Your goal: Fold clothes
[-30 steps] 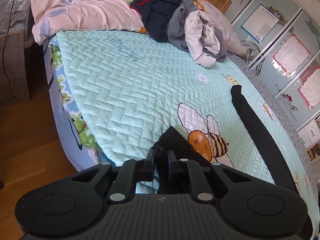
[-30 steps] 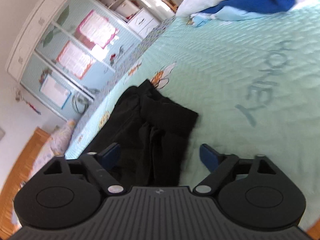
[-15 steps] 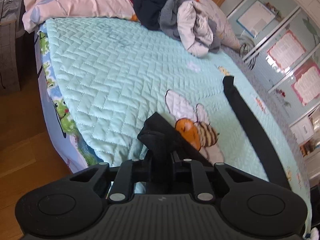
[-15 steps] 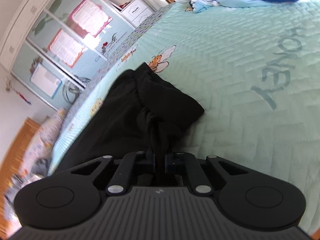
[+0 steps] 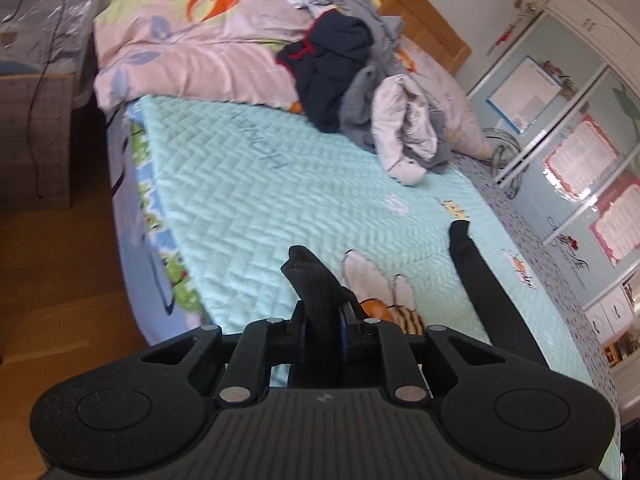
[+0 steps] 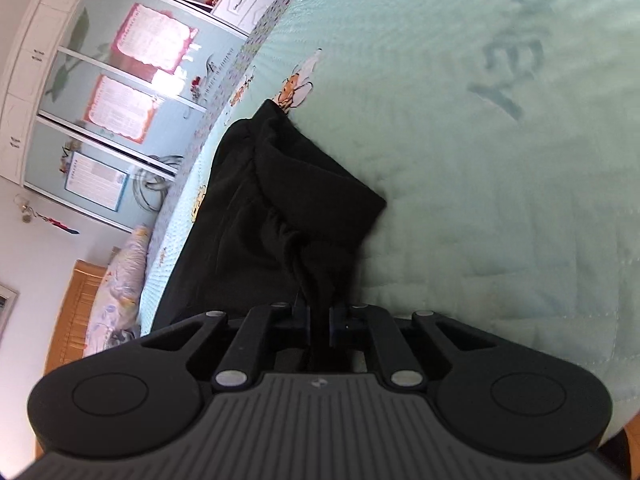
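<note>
**Both grippers clamped on a black garment on the bed**

Left wrist view: the left gripper (image 5: 323, 316) has its two fingers closed on a bunched end of the black garment (image 5: 316, 284), which sticks up between and beyond the fingertips, lifted off the mint-green quilted bedcover (image 5: 256, 200). A second long strip of the same black fabric lies flat on the cover to the right, running away from the camera, its far end near a small printed bee. A larger bee print (image 5: 380, 292) shows on the cover just behind the gripped bunch. At the head of the bed, a pile of unfolded clothes (image 5: 360, 92) in dark navy, grey and pale lilac rests against a pink floral pillow (image 5: 192, 48) and well apart from the black garment. A wooden headboard (image 5: 424, 20) stands behind the pile. To the right, a pale blue wardrobe (image 5: 568, 128) carries pink-framed sheets on its doors.

Right wrist view: the right gripper (image 6: 319, 322) is closed too, its fingers pinching a gathered fold of the black garment (image 6: 280, 200) at the near edge. From the pinch, the fabric spreads away over the bedcover (image 6: 460, 160), with one folded-over corner pointing right. Large grey-blue lettering (image 6: 516, 60) is stitched into the cover beyond it, too blurred to read fully.
</note>
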Demonstrator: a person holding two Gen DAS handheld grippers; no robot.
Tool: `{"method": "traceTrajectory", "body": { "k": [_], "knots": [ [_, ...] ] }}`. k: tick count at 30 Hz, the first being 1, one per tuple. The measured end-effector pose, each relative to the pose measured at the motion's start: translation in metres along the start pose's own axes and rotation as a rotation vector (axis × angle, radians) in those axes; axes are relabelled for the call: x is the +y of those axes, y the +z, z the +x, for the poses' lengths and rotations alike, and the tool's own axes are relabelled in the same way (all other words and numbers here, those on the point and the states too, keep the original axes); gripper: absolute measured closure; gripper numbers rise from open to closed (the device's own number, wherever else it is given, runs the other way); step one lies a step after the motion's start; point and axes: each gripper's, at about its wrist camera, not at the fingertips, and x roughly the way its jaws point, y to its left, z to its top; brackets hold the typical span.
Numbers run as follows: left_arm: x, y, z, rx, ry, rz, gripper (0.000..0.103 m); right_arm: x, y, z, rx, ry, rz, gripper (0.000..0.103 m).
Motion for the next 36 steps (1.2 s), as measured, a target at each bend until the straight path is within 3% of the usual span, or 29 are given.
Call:
{"method": "traceTrajectory", "body": {
  "k": [4,8,12,14,15,16,18,25,28,30,33,36],
  "knots": [
    [0.001,0.004,-0.018,-0.028,-0.02,0.0,0.087,0.004,0.004,-0.002,0.012,0.007,-0.019,0.091],
    [-0.01,0.011,-0.025,-0.058,-0.013,0.066,0.085,0.013,0.002,-0.004,0.012,0.013,-0.066,0.088],
    [-0.003,0.008,0.022,0.102,0.07,0.103,0.074,0.004,-0.002,-0.006,0.015,0.02,-0.051,0.089],
    [0.015,0.006,0.042,0.144,0.103,0.073,0.069,0.001,-0.002,-0.009,0.02,0.028,-0.051,0.088],
    [0.024,0.006,0.047,0.155,0.096,0.042,0.061,0.001,-0.002,-0.011,0.022,0.026,-0.057,0.087],
    [0.032,0.007,0.047,0.153,0.096,0.023,0.05,0.002,-0.002,-0.014,0.023,0.021,-0.067,0.087],
    [0.042,0.008,0.044,0.135,0.109,0.005,0.041,0.004,-0.002,-0.02,0.018,0.009,-0.094,0.081],
    [0.062,0.037,0.011,-0.015,0.157,-0.068,0.034,0.007,-0.003,-0.03,0.002,-0.013,-0.129,0.076],
    [0.058,0.041,-0.002,-0.029,0.117,-0.047,0.034,0.011,-0.006,-0.034,-0.015,-0.032,-0.155,0.075],
    [0.047,0.037,-0.006,-0.01,0.041,0.002,0.032,0.017,-0.009,-0.038,-0.041,-0.054,-0.188,0.074],
    [0.012,0.015,0.001,0.069,-0.085,0.149,0.026,0.027,-0.013,-0.045,-0.081,-0.085,-0.253,0.074],
    [-0.023,-0.015,0.014,0.118,-0.085,0.306,0.026,0.045,-0.021,-0.052,-0.117,-0.112,-0.366,0.073]
  ]
}}
